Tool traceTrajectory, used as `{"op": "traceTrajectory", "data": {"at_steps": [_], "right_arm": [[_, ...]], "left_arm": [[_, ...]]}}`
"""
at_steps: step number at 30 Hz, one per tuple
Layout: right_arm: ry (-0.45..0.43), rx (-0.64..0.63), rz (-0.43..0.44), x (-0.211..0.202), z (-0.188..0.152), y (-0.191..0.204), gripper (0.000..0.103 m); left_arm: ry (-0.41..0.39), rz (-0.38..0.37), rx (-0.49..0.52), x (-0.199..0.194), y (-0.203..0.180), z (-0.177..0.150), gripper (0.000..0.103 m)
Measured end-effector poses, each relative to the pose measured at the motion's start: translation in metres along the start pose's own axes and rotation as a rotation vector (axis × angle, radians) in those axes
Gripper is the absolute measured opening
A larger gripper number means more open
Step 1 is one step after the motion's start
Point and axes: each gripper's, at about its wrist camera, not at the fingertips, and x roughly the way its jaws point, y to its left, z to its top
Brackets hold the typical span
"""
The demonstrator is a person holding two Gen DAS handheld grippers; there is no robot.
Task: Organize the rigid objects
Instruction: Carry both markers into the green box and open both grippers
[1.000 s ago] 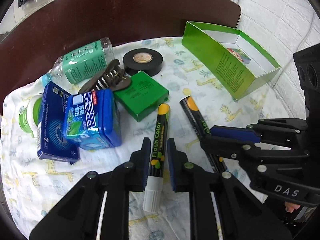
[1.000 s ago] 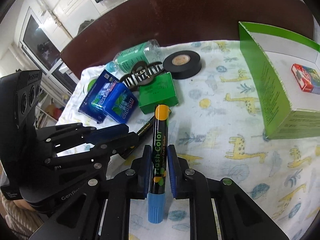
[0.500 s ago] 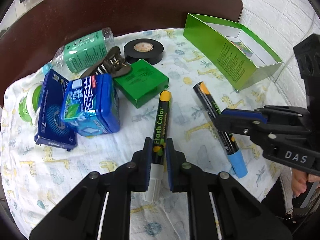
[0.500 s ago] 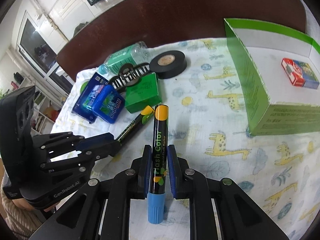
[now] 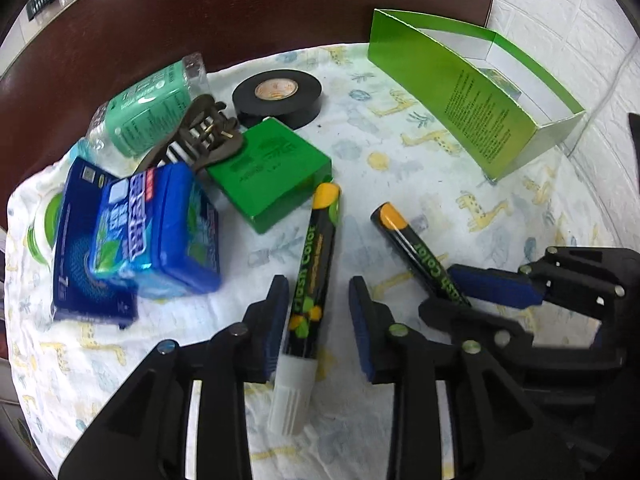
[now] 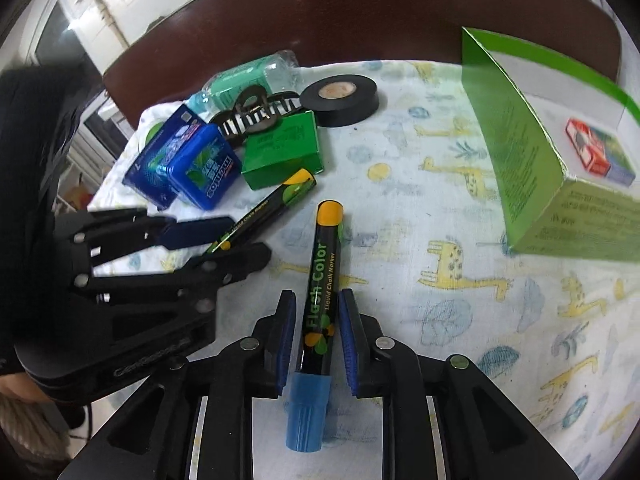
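Two black Flash Color chalk markers lie side by side on the giraffe-print cloth (image 5: 400, 92). The white-capped marker (image 5: 310, 280) lies between the jaws of my left gripper (image 5: 318, 320), which is open, with gaps on both sides. The blue-capped marker (image 6: 318, 308) lies between the jaws of my right gripper (image 6: 316, 332), which is open a little, pads just off it. The left gripper (image 6: 208, 240) shows in the right wrist view, the right gripper (image 5: 472, 292) in the left wrist view.
An open green box (image 5: 472, 92) stands at the right with a small red pack (image 6: 596, 152) inside. A tape roll (image 5: 278, 96), green case (image 5: 268, 168), hair clip (image 5: 200, 140), green bottle (image 5: 152, 108) and blue mint boxes (image 5: 152, 232) crowd the left. Dark table (image 5: 240, 8) behind.
Both grippers came down to the cloth and opened, letting go of their markers, which now lie next to each other. The left jaws opened wider than the right.
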Motion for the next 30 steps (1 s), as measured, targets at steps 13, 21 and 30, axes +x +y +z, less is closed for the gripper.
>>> {"op": "traceTrajectory", "data": {"at_steps": [13, 21, 30], "right_arm": [[-0.201, 0.099, 0.09, -0.066, 0.023, -0.041, 0.017], [-0.39, 0.2, 0.014, -0.128, 0.041, -0.097, 0.017], [-0.463, 0.345, -0.1, -0.152, 0.059, -0.179, 0.018]], "left_arm": [[-0.115, -0.054, 0.045, -0.055, -0.026, 0.041, 0.014], [-0.232, -0.112, 0.162, -0.085, -0.089, 0.099, 0.014], [-0.212, -0.155, 0.23, -0.056, -0.163, 0.163, 0.014]]}}
